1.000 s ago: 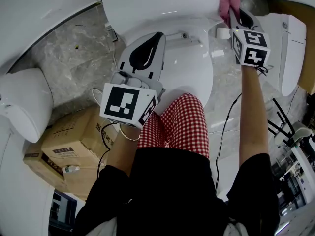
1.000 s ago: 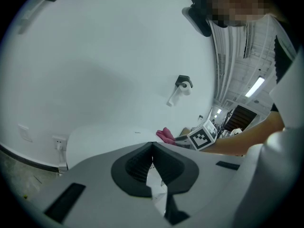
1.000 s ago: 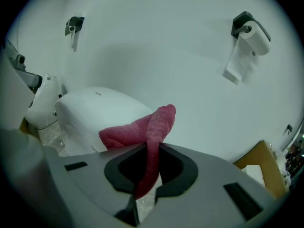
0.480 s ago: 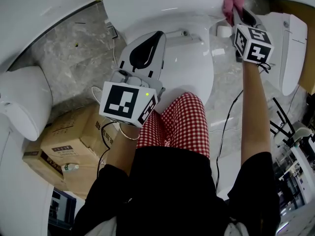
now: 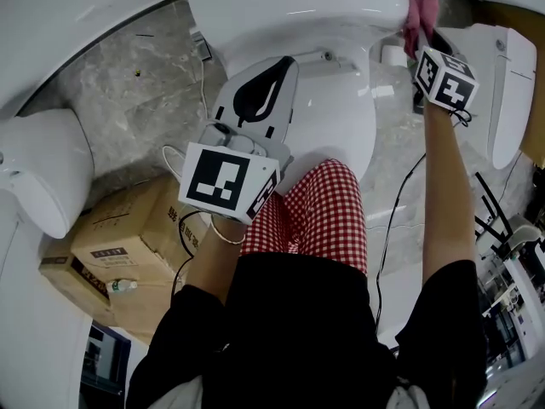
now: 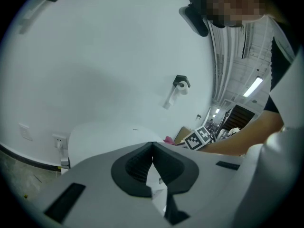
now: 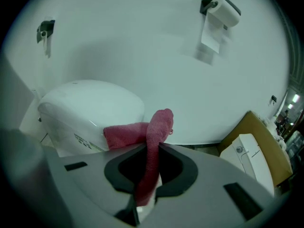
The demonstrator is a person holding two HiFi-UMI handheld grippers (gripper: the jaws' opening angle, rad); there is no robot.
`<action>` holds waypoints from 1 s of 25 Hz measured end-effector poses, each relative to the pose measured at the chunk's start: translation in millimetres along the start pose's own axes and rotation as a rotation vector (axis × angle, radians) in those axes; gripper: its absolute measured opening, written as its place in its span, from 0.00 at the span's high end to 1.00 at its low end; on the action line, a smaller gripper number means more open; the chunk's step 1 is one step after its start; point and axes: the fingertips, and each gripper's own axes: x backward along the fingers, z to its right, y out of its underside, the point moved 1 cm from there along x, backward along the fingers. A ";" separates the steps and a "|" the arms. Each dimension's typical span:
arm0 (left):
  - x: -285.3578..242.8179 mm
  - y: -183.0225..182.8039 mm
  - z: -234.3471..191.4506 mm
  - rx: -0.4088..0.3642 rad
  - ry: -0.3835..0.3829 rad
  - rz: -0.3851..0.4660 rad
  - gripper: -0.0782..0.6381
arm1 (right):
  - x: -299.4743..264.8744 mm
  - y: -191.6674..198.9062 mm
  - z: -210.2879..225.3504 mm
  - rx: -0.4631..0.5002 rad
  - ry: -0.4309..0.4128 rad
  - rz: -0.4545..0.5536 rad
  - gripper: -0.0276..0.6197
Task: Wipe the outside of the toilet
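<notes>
A white toilet (image 5: 298, 15) stands in front of me, its closed lid (image 5: 332, 118) below the tank. My right gripper (image 5: 423, 39) is shut on a pink cloth (image 5: 419, 15) and presses it against the tank's right side. In the right gripper view the pink cloth (image 7: 152, 151) runs between the jaws and lies folded on the toilet (image 7: 90, 108). My left gripper (image 5: 271, 68) hovers over the lid's left part, shut and empty. In the left gripper view its jaws meet with the toilet (image 6: 104, 134) behind them.
Cardboard boxes (image 5: 111, 245) sit on the floor at the left beside another white fixture (image 5: 43, 177). A further toilet (image 5: 507, 83) stands at the right. A toilet paper holder (image 7: 219, 9) hangs on the wall. Cables (image 5: 387, 228) trail over the marble floor.
The right gripper has carried the pink cloth a little right and down along the tank's side. The left gripper has shifted slightly right over the lid.
</notes>
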 end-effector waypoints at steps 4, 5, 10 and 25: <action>8.1 0.2 -7.2 -0.014 -0.015 -0.001 0.88 | 10.0 -3.6 9.8 -0.099 0.038 0.044 0.87; 10.3 0.6 -9.2 -0.010 -0.023 0.001 0.88 | 13.1 -6.1 10.2 -0.118 0.043 0.054 0.87; 17.5 -5.8 -10.8 -0.011 -0.030 0.035 0.88 | 28.8 -10.3 19.2 -0.143 0.055 0.113 0.87; 35.6 -58.5 19.2 -0.132 0.029 0.150 0.88 | 181.4 -50.6 3.5 -0.258 0.008 0.477 0.87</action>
